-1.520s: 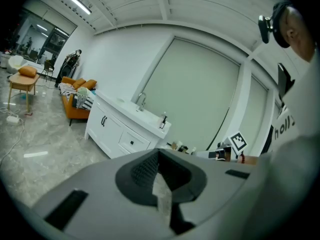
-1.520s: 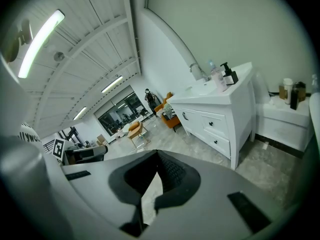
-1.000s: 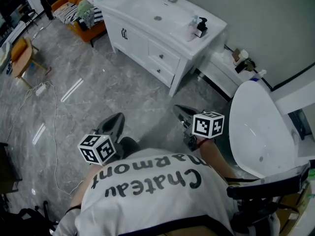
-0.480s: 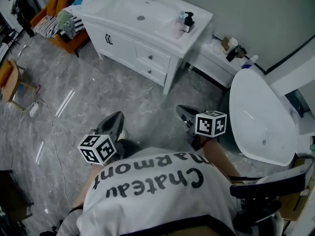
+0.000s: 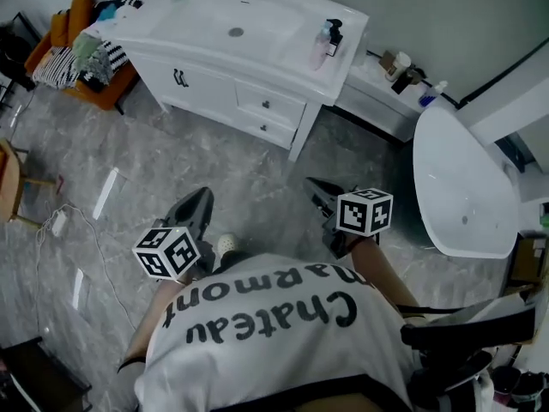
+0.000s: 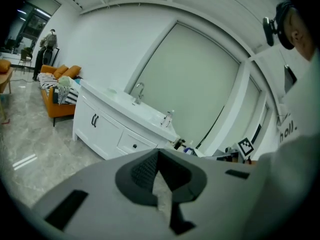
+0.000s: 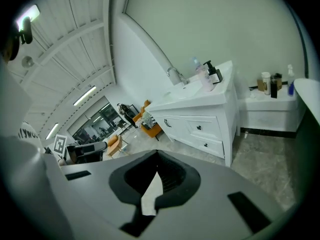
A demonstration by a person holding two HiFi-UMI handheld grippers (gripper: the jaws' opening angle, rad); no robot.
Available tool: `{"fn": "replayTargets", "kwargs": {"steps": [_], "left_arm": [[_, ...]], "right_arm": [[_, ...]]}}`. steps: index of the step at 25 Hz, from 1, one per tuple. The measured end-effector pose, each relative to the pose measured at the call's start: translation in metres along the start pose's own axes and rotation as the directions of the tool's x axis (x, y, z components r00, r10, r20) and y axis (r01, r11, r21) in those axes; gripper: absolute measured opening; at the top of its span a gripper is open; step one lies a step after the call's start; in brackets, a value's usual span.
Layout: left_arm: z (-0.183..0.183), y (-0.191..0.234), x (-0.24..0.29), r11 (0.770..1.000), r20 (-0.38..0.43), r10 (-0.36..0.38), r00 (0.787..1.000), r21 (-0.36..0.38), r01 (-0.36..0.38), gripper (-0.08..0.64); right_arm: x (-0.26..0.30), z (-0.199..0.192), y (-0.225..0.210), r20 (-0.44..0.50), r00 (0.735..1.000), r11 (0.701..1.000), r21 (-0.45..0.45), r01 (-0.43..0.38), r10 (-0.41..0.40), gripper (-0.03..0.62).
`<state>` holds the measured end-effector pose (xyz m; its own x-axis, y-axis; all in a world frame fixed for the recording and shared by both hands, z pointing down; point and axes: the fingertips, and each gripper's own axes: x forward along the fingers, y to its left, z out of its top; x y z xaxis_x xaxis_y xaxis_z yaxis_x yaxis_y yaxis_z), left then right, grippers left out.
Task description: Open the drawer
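The white vanity (image 5: 257, 24) stands across the grey floor, some way ahead of me. Its two drawers are closed, the upper drawer (image 5: 268, 105) above the lower drawer (image 5: 276, 130), each with a small dark knob. The upper drawer (image 7: 200, 127) and the lower drawer (image 7: 207, 145) show in the right gripper view, and the upper drawer (image 6: 134, 145) in the left gripper view. My left gripper (image 5: 196, 209) and right gripper (image 5: 319, 194) are held low in front of the person, both shut and empty. The left gripper (image 6: 159, 151) and the right gripper (image 7: 157, 153) both point toward the vanity, well short of it.
A white bathtub (image 5: 459, 187) fills the right side. A low white shelf (image 5: 377, 101) with bottles stands between tub and vanity. Pump bottles (image 5: 328, 37) stand on the counter. An orange sofa (image 5: 81, 50) is far left, and a cable (image 5: 51, 230) lies on the floor.
The vanity has shifted left and stands more square to me as the person moves toward it. Both grippers came along, still shut and empty.
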<state>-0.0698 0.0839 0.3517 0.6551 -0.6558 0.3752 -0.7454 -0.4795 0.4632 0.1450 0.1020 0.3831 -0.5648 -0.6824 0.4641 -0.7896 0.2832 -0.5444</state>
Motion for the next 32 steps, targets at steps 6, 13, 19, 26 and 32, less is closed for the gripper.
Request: {"fn": "replayTargets", "kwargs": {"steps": [6, 13, 19, 26, 32], "left_arm": [[0.030, 0.047, 0.011, 0.997, -0.026, -0.069, 0.997, 0.014, 0.070, 0.008], [0.054, 0.095, 0.013, 0.991, -0.065, -0.129, 0.990, 0.024, 0.131, 0.008], [0.072, 0.132, 0.011, 0.989, -0.070, -0.146, 0.987, 0.019, 0.147, 0.009], [0.080, 0.153, 0.014, 0.988, -0.090, -0.149, 0.985, 0.016, 0.151, 0.008], [0.090, 0.168, 0.018, 0.988, -0.093, -0.147, 0.985, 0.025, 0.149, 0.008]], "right_arm": [[0.037, 0.011, 0.016, 0.022, 0.997, 0.997, 0.032, 0.069, -0.069, 0.008], [0.084, 0.026, 0.043, 0.063, 0.992, 0.992, 0.056, 0.110, -0.113, 0.008], [0.125, 0.025, 0.065, 0.042, 0.992, 0.992, 0.054, 0.116, -0.118, 0.008], [0.149, 0.033, 0.070, 0.045, 0.991, 0.991, 0.067, 0.119, -0.122, 0.008], [0.166, 0.041, 0.066, 0.068, 0.988, 0.987, 0.089, 0.134, -0.140, 0.008]]}}
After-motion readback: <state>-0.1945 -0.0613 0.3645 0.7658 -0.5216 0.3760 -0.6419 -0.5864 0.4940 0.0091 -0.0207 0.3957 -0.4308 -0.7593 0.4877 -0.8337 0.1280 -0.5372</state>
